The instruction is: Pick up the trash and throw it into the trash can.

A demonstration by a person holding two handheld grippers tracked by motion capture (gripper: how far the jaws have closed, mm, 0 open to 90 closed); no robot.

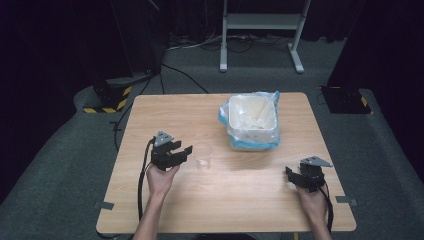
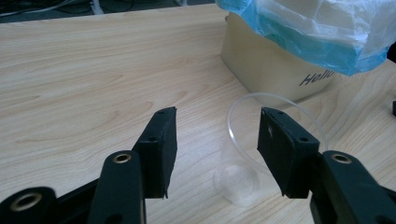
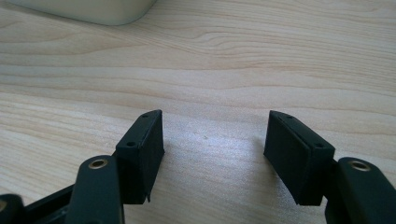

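1. A wooden table (image 1: 150, 115) is being viewed from above, with dark grey carpet around it.
2. A cream waste bin (image 1: 252, 122), lined with a blue-edged plastic bag (image 2: 322, 28), is being seen standing on the far middle part of the table; part of a printed word is being shown on its side in the left gripper view.
3. The left gripper (image 1: 181, 153) is being held just left of the cup, its jaws being kept apart and gripping nothing; one jaw is being seen in front of the cup's rim, with no pressing visible.
4. The right gripper (image 1: 290, 174) is being held near the table's right edge, jaws spread over bare wood.
5. A clear plastic cup (image 1: 203, 156) is being seen standing upright between the left gripper and the bin, apart from the bin.
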